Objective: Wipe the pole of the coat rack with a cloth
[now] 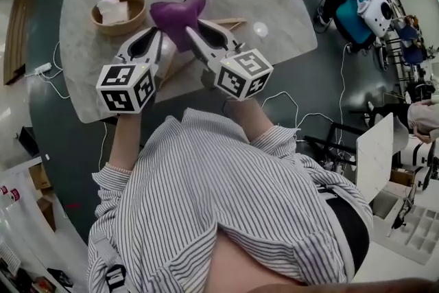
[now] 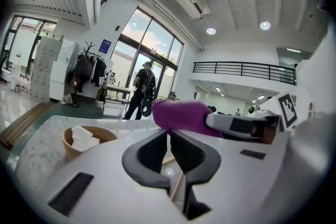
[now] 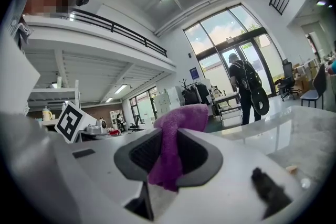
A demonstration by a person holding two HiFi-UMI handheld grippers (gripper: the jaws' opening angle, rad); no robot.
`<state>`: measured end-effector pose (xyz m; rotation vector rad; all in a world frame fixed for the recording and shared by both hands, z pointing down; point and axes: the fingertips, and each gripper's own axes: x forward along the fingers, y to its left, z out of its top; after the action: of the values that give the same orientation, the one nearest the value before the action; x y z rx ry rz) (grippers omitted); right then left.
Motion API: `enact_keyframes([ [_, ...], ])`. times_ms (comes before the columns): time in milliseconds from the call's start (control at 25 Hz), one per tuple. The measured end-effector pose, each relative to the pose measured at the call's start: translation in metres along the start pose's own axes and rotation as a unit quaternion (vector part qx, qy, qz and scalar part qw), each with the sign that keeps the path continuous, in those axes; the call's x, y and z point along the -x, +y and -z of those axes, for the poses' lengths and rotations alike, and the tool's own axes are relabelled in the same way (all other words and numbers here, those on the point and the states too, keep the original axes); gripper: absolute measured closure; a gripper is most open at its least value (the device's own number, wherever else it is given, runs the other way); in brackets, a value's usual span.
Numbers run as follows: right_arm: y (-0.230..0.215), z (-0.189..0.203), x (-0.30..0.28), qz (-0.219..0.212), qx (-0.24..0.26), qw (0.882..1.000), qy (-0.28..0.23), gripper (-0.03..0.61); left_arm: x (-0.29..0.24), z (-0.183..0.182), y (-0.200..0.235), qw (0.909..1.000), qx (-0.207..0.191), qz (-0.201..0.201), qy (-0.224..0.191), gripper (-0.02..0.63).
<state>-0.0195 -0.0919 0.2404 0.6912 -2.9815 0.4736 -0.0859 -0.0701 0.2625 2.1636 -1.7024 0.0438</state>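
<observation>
My right gripper [image 1: 197,25] [image 3: 169,132] is shut on a purple cloth [image 1: 177,14] [image 3: 181,115]; the cloth stands up between its pads and hangs below them. It is held above the marble table [image 1: 274,3]. My left gripper [image 1: 158,32] [image 2: 168,134] has its jaws almost together. Its tips meet the cloth [image 2: 184,115] at the lower left edge, where a fold dips between them. Pale wooden bars of the coat rack [image 1: 232,22] lie flat on the table under both grippers, mostly hidden. One bar [image 2: 176,186] shows through the left jaws' narrow slit.
A wooden bowl [image 1: 118,12] holding folded white cloth [image 2: 84,136] sits at the table's far left. A cable and power strip [image 1: 42,68] lie on the floor at left. A seated person [image 1: 346,7] and benches with equipment [image 1: 405,216] are at right. A person with a backpack [image 2: 143,89] stands farther off.
</observation>
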Motion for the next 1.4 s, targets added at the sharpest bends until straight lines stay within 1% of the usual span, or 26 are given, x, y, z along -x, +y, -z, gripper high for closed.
enact_keyframes([
  [120,-0.006,-0.001,0.003,-0.003,0.001,1.000,0.005,0.486,-0.002,0.000,-0.002,0.9999,-0.001,-0.016,0.004,0.588],
  [200,-0.007,0.003,0.003,-0.006,0.001,1.000,0.012,0.486,-0.001,0.002,-0.001,0.9997,-0.004,-0.021,0.009,0.588],
  [320,-0.009,0.009,0.002,-0.009,0.002,1.000,0.019,0.486,-0.002,0.004,0.001,0.9996,0.002,-0.028,0.010,0.591],
  [480,-0.016,0.009,0.005,-0.016,0.004,1.000,0.020,0.487,-0.008,0.005,-0.003,0.9992,-0.010,-0.037,0.012,0.591],
  [800,-0.024,0.011,0.008,-0.020,0.013,0.999,0.030,0.488,-0.012,0.012,-0.008,0.9989,-0.005,-0.044,0.019,0.591],
  [1000,-0.024,0.014,0.008,-0.029,0.020,0.999,0.041,0.488,-0.015,0.016,-0.007,0.9980,-0.015,-0.054,0.029,0.591],
  [1280,-0.031,0.013,0.010,-0.034,0.025,0.998,0.050,0.488,-0.022,0.018,-0.011,0.9979,-0.005,-0.053,0.036,0.591],
  [1400,-0.034,0.014,0.009,-0.033,0.027,0.998,0.053,0.488,-0.025,0.020,-0.008,0.9974,-0.005,-0.058,0.043,0.591],
])
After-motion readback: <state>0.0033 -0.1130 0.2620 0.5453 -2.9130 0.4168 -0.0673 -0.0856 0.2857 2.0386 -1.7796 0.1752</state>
